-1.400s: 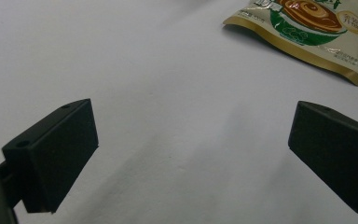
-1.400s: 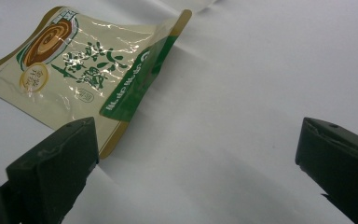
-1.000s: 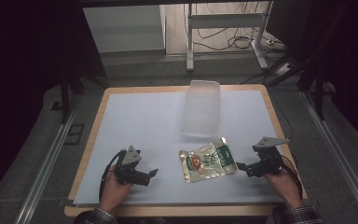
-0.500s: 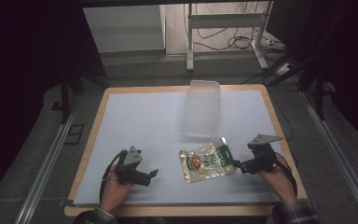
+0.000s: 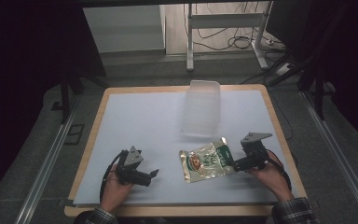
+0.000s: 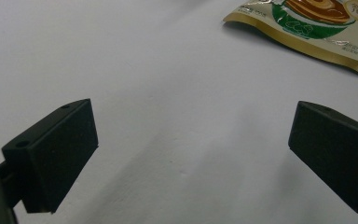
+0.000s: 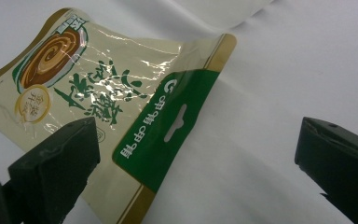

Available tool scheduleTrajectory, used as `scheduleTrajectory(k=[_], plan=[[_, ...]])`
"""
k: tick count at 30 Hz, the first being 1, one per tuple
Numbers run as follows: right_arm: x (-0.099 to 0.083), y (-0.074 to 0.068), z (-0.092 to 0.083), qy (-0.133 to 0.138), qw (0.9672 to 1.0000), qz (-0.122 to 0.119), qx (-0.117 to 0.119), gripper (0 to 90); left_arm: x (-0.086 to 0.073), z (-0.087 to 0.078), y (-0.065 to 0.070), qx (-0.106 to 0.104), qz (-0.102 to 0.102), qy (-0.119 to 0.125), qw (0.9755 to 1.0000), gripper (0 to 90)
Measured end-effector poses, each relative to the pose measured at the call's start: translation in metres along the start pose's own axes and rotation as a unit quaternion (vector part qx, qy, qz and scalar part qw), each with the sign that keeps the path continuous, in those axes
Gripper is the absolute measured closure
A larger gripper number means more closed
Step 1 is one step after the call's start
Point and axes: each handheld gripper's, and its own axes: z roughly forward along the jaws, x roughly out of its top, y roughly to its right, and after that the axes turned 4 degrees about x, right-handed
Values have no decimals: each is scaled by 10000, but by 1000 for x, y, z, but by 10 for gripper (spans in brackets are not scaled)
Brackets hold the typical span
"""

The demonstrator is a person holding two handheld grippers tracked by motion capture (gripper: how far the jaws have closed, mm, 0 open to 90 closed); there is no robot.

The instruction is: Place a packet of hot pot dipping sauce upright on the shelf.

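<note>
High view: snack pouch (image 5: 207,161) flat on white table sheet (image 5: 144,121), just below clear plastic tray (image 5: 201,107). Right gripper (image 5: 237,164) at pouch's right edge; left gripper (image 5: 153,174) well left of pouch.
Left gripper view: jaws wide, nothing held; pouch (image 6: 307,23) beyond.
Right gripper view: jaws wide, astride pouch's green header (image 7: 168,126).

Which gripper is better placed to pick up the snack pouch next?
Right. The right gripper sits open at the snack pouch's green header edge; the left gripper, also open, has bare white surface between it and the pouch.
</note>
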Motion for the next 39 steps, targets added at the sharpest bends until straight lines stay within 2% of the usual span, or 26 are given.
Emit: scheduleTrajectory(k=[7, 8, 11, 12, 15, 16, 17, 18, 19, 21, 23, 28, 34, 35, 36, 39], plan=[[5, -2, 12, -183, 9996, 44, 186, 7, 0, 0, 0, 3, 3, -4, 10000, 14], [7, -3, 16, -306, 9992, 47, 253, 23, 0, 0, 0, -4, -10, 3, 10000, 14], [8, -4, 19, -410, 9988, 59, 266, 43, 0, 1, 0, -2, -10, 0, 10000, 14], [10, -5, 22, -533, 9981, 58, 289, 96, 0, 1, 1, -2, -15, -3, 10000, 14], [13, -8, 24, -627, 9977, -54, 262, 172, 0, 1, 1, -4, -10, -11, 10000, 14], [13, -8, 24, -627, 9977, -54, 262, 172, 0, 1, 0, -1, 9, -23, 10000, 14], [15, -10, 25, -681, 9973, -114, 241, 246, 0, 1, 1, 0, 4, -22, 10000, 14], [15, -10, 25, -681, 9973, -114, 241, 246, 0, 1, 1, 0, 4, -22, 10000, 14], [17, -12, 26, -737, 9969, -140, 225, 318, 0, 1, 1, 2, 2, -22, 10000, 14], [17, -12, 27, -762, 9967, -152, 227, 346, 0, 1, 1, 2, 2, -22, 10000, 14], [20, -13, 30, -858, 9959, -174, 249, 450, 0, 1, 1, 6, 3, -25, 10000, 14], [24, -16, 32, -950, 9943, -362, 314, 619, 0, 1, 1, 19, 38, -63, 10000, 14], [27, -18, 31, -927, 9937, -555, 291, 759, 0, 2, 1, 32, 52, -80, 9999, 14], [27, -18, 31, -927, 9937, -555, 291, 759, 0, 2, 1, 32, 52, -80, 9999, 14], [28, -17, 32, -991, 9932, -486, 360, 802, 0, 2, 1, 35, 52, -82, 9999, 14], [28, -17, 32, -1040, 9925, -485, 428, 850, 0, 2, 1, 44, 57, -87, 9999, 14]])
